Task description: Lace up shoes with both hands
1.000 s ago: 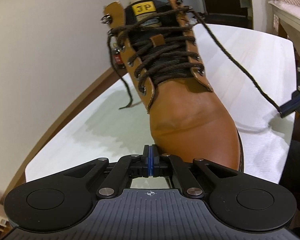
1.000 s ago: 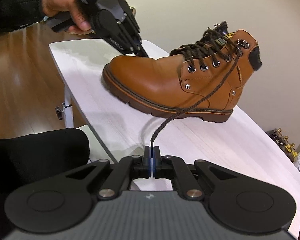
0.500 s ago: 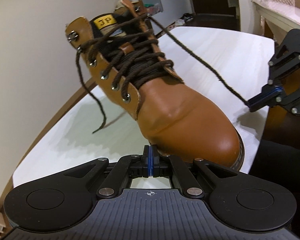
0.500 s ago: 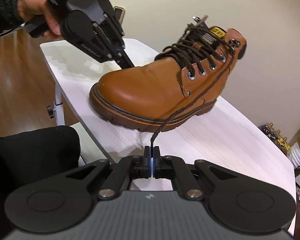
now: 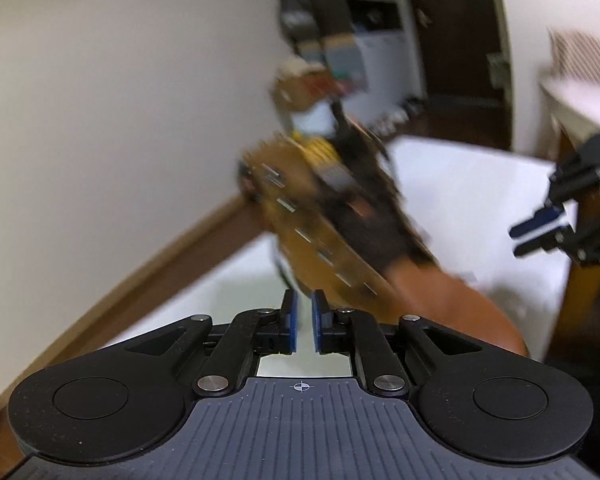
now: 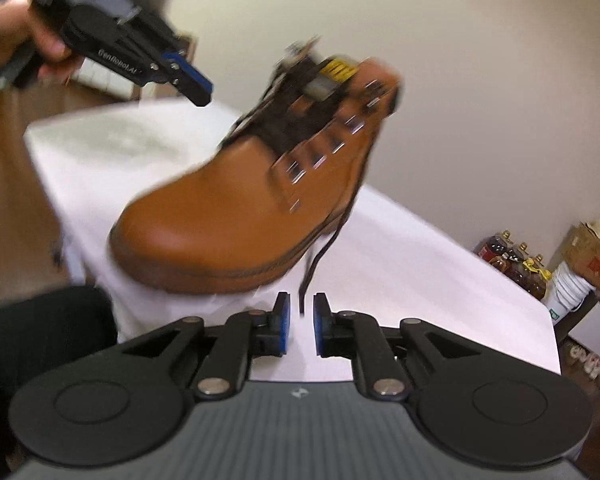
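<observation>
Left wrist view: the left gripper (image 5: pixel 304 322) sits at the bottom, its blue-padded jaws opening with a narrow gap and nothing between them. Just beyond it, a tan boot (image 5: pixel 440 300) with dark laces is badly blurred and tilted, its toe near the gripper and its ankle leaning away toward the wall. The boot is on a white table (image 5: pixel 468 184). To the right of the boot, well apart from it, the right gripper (image 5: pixel 538 230) shows with its fingers slightly parted.

Right wrist view: the right gripper (image 6: pixel 301 326) sits at the bottom, jaws opening. The loose end of a dark lace (image 6: pixel 320 256) hangs from the boot's (image 6: pixel 228 220) side down into the gap; the pads are not pressing on it. The boot is blurred, toe nearest the table's (image 6: pixel 420 272) near corner, heel lifted. Above and left of the boot, a hand (image 6: pixel 16 36) holds the left gripper (image 6: pixel 196 84) in the air, apart from the boot.
</observation>
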Demonstrator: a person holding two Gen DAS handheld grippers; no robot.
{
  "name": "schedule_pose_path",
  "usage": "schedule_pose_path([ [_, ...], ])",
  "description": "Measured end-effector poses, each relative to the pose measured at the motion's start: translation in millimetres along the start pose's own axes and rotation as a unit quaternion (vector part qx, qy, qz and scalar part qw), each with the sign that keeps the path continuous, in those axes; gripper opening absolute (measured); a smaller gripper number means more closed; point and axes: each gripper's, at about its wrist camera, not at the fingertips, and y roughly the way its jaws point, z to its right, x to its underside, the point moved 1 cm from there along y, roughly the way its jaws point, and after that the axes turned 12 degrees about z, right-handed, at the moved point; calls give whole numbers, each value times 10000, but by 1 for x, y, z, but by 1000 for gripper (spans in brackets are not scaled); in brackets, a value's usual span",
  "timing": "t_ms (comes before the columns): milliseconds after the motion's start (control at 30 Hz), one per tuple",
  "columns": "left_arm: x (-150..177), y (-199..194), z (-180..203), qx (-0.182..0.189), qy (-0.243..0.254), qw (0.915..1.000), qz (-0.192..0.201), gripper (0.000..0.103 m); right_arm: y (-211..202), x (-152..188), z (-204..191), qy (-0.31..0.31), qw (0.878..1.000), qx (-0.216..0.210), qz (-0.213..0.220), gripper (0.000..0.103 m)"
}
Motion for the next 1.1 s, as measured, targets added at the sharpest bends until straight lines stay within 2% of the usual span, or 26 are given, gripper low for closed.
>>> schedule_pose_path([
  [133,-7,31,-2,136,153,9998,-20,19,12,-26,14,54,9993,105,355,15],
  [233,0,22,-16,365,150,9992,5,20,23,-36,24,71,9987,116,484,19],
  [333,3,20,-28,581,66,9982,107,20,34,-41,38,250,9982,28,536,21],
  [500,5,27,-29,721,322,9967,212,20,47,-44,55,536,9967,-133,593,22],
  [600,6,33,-28,800,561,9950,203,20,59,-48,65,692,9947,-325,690,27],
  [700,8,36,-30,839,607,9943,258,20,68,-50,73,826,9925,-506,752,27],
  [800,9,40,-33,893,573,9936,385,16,78,-50,79,831,9917,-607,765,23],
  [833,9,41,-33,945,529,9932,417,5,82,-49,83,825,9921,-605,721,12],
  [867,9,41,-33,997,502,9928,440,4,83,-48,85,865,9916,-648,704,3],
  [967,16,45,-28,969,563,9932,311,3,85,-44,90,1033,9896,-710,708,2],
  [1033,27,48,-23,1001,551,9934,126,3,85,-38,86,945,9919,-593,614,1],
  [1100,43,52,-15,1067,498,9930,-120,2,89,-23,83,1025,9913,-720,397,1],
])
